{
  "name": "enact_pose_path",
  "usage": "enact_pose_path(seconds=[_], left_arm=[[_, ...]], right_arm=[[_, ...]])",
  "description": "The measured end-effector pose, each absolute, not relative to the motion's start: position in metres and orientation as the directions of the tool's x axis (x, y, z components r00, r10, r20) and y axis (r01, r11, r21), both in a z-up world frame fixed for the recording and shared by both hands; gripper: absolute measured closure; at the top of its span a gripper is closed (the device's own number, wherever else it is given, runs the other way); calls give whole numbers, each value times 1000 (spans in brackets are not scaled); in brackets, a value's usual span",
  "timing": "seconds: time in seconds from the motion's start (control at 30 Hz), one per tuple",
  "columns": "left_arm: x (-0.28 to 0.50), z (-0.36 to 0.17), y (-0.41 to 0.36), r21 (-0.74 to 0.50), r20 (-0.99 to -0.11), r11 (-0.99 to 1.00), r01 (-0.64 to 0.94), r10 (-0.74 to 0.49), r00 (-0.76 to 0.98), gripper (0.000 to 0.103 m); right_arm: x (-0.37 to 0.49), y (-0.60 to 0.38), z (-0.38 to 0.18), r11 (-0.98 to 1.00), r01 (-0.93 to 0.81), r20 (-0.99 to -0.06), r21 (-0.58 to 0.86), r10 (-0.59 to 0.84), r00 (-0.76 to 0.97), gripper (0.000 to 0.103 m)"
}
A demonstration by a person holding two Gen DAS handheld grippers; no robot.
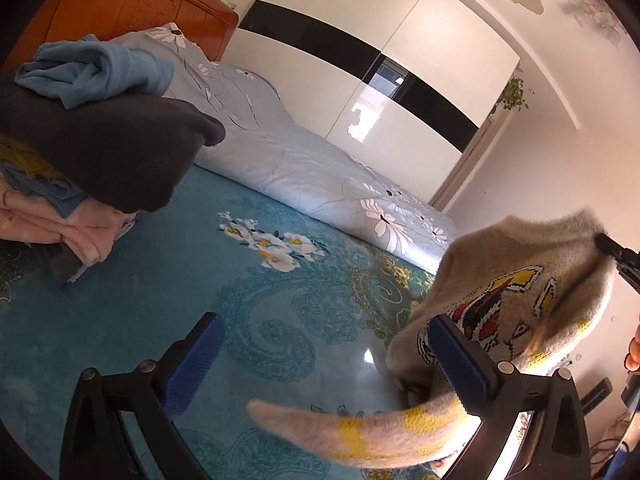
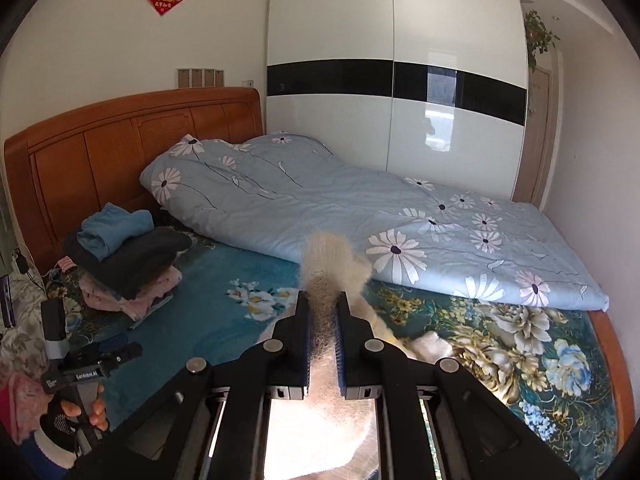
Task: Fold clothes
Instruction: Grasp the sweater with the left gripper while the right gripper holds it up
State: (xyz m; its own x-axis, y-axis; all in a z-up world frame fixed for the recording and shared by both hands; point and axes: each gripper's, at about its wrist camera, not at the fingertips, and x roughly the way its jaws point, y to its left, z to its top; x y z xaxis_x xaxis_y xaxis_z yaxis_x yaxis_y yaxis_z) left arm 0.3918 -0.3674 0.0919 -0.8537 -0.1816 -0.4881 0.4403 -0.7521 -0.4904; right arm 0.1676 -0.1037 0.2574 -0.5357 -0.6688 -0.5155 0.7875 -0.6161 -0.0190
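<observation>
A beige knit sweater (image 1: 516,300) with a red, yellow and black picture hangs in the air at the right of the left wrist view. One sleeve (image 1: 360,430) with yellow stripes trails low between my left fingers. My left gripper (image 1: 324,364) is open and empty over the teal floral bedsheet (image 1: 200,272). My right gripper (image 2: 322,312) is shut on a bunched fold of the sweater (image 2: 326,256) and holds it above the bed. The right gripper's tip also shows in the left wrist view (image 1: 612,250), pinching the sweater's top.
A stack of folded clothes (image 2: 128,256) lies at the left near the wooden headboard (image 2: 120,136): blue on top, dark grey, pink below. A rolled light blue floral quilt (image 2: 360,216) lies along the far side. A white wardrobe (image 2: 400,80) stands behind.
</observation>
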Motion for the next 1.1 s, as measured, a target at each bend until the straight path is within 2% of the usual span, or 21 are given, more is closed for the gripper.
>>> enact_pose_path(seconds=[0.23, 0.43, 0.53, 0.67, 0.8, 0.87, 0.93, 1.1], left_arm=[[320, 75, -335, -462, -542, -827, 320, -21, -840, 0], [219, 83, -288, -391, -596, -911, 127, 146, -789, 0], [162, 90, -260, -324, -633, -946, 30, 193, -750, 0], [90, 93, -220, -253, -684, -965, -75, 233, -691, 0], [29, 67, -189, -199, -802, -968, -155, 251, -542, 1], [21, 56, -186, -283, -819, -949, -141, 316, -479, 2], [24, 52, -190, -424, -778, -896, -131, 435, -454, 3], [7, 38, -180, -526, -762, -847, -79, 511, -397, 3]], right_arm=[[136, 23, 181, -784, 620, -599, -7, -493, -631, 93], [103, 134, 73, -913, 406, -748, 40, -296, -594, 93], [90, 170, 29, -945, 309, -786, 112, -274, -554, 93], [92, 186, 6, -941, 298, -778, 161, -307, -548, 93], [93, 192, -2, -932, 301, -758, 203, -344, -555, 92], [94, 192, -5, -929, 306, -752, 210, -353, -556, 92], [94, 192, -8, -927, 310, -748, 209, -356, -560, 92], [88, 190, -16, -925, 315, -742, 214, -364, -564, 92]])
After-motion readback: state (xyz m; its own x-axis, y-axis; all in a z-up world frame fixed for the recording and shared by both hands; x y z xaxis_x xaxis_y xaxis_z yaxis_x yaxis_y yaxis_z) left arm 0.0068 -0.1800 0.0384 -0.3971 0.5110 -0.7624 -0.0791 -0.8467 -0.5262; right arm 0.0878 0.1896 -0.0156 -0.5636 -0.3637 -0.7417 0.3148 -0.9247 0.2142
